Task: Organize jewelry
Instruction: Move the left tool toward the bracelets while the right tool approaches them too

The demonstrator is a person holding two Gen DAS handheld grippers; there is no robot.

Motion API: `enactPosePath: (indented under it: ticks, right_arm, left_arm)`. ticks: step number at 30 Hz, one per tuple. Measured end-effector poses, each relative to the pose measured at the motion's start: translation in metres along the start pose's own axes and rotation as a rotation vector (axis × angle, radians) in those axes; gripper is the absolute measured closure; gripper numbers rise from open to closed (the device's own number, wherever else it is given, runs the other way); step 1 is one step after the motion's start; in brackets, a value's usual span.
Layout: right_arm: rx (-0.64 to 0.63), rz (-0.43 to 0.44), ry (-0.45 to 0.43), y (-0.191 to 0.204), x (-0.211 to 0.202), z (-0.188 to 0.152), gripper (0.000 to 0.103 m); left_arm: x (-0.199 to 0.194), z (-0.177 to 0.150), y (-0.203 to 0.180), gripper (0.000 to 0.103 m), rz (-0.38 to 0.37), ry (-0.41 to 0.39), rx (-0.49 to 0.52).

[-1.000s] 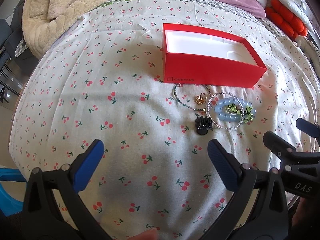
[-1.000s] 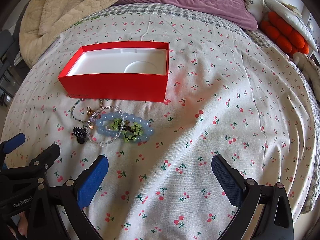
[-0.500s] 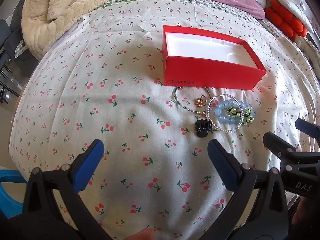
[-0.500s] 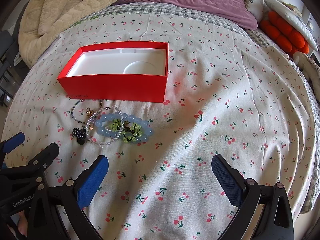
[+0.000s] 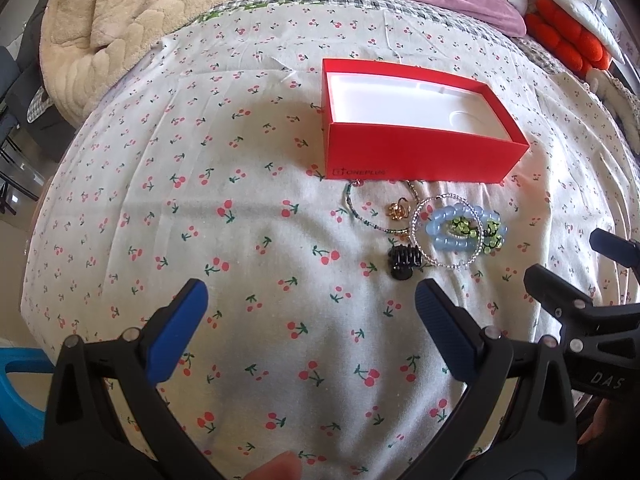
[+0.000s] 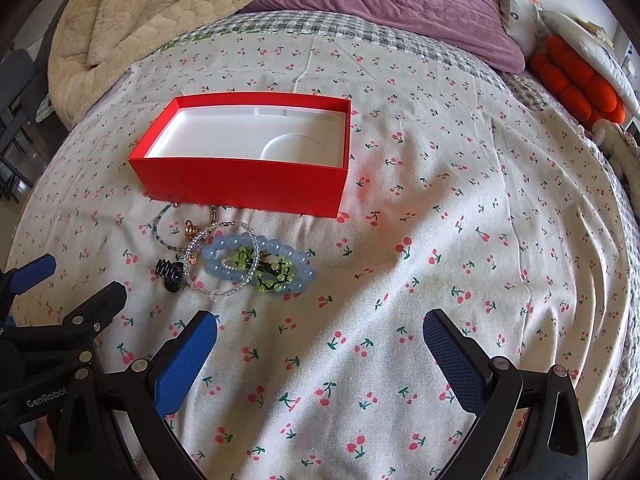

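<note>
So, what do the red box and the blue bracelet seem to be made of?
Box: likely matte cardboard, with flat thin walls and sharp folded edges; the white insert looks like moulded plastic or pulp. Bracelet: translucent glossy beads, glass or plastic, cannot tell which.

Your bed wears a cherry-print sheet, with an open red box resting on it. Just in front lie tangled bracelets and a black hair clip; blankets are heaped at the far end.

Printed faintly on the near wall of the red box, at its lower left corner: "ONEPLUS", beside a small square logo. In white on the black body of the right gripper, seen from the left wrist: "DAS". On the left gripper, from the right wrist: "GenRobot", cut off.
</note>
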State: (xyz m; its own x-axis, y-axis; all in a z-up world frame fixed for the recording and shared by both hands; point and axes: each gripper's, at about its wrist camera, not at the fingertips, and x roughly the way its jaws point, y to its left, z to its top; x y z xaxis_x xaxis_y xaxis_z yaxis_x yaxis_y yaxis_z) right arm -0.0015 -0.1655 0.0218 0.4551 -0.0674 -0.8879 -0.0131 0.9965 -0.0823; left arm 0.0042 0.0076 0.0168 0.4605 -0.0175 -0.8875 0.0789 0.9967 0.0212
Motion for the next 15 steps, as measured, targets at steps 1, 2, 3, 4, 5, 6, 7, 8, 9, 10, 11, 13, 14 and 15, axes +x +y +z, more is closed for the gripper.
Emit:
enactPosePath:
  ticks: [1, 2, 3, 4, 5, 6, 7, 8, 9, 10, 11, 13, 14, 15]
  right_arm:
    - [0.001, 0.001, -0.001, 0.0001, -0.0003, 0.0001, 0.000]
    - [0.001, 0.002, -0.001, -0.0002, -0.0004, 0.0006, 0.000]
    - [0.002, 0.002, -0.001, -0.0002, -0.0005, 0.0010, 0.000]
    - [0.003, 0.004, -0.002, -0.0003, -0.0008, 0.0011, 0.000]
    - [0.004, 0.005, -0.002, -0.0006, -0.0012, 0.0013, 0.000]
    - [0.005, 0.006, -0.002, -0.0009, -0.0016, 0.0015, 0.000]
    - [0.006, 0.006, -0.003, -0.0009, -0.0020, 0.0016, 0.000]
    - [0.006, 0.006, -0.004, -0.0008, -0.0023, 0.0016, 0.000]
    - [0.005, 0.007, -0.004, -0.0009, -0.0024, 0.0016, 0.000]
    - [0.003, 0.008, -0.005, -0.0009, -0.0028, 0.0017, 0.000]
    - [0.000, 0.010, -0.005, -0.0011, -0.0031, 0.0017, 0.000]
    - [-0.011, 0.038, -0.007, -0.0008, -0.0037, 0.0011, 0.000]
    - [-0.020, 0.054, -0.004, -0.0003, -0.0034, 0.0010, 0.000]
    - [-0.028, 0.065, -0.004, 0.0004, -0.0034, 0.0009, 0.000]
  left_arm:
    - [-0.0003, 0.0001, 0.0006, 0.000, 0.002, -0.003, 0.000]
    - [-0.0007, 0.0000, 0.0009, 0.000, 0.003, -0.003, -0.001]
    - [-0.0007, 0.0004, 0.0015, 0.000, 0.002, -0.003, -0.002]
    - [-0.0008, 0.0006, 0.0019, 0.000, 0.000, -0.003, -0.003]
    - [-0.0006, 0.0010, 0.0024, 0.000, -0.003, -0.001, -0.004]
    - [-0.0006, 0.0012, 0.0028, 0.000, -0.006, 0.000, -0.005]
    - [-0.0010, 0.0011, 0.0027, 0.000, -0.012, -0.001, -0.003]
    - [-0.0012, 0.0015, 0.0026, 0.000, -0.022, -0.001, 0.001]
    - [-0.0016, 0.0019, 0.0022, 0.000, -0.030, 0.000, 0.008]
    - [-0.0023, 0.0022, 0.0017, 0.000, -0.036, -0.001, 0.017]
    - [-0.0027, 0.0026, 0.0009, 0.000, -0.040, -0.003, 0.026]
    - [-0.0043, 0.0031, 0.0010, 0.000, -0.048, -0.011, 0.039]
    - [-0.0048, 0.0037, 0.0013, 0.000, -0.047, -0.013, 0.041]
    - [-0.0050, 0.0047, 0.0027, 0.000, -0.050, -0.014, 0.040]
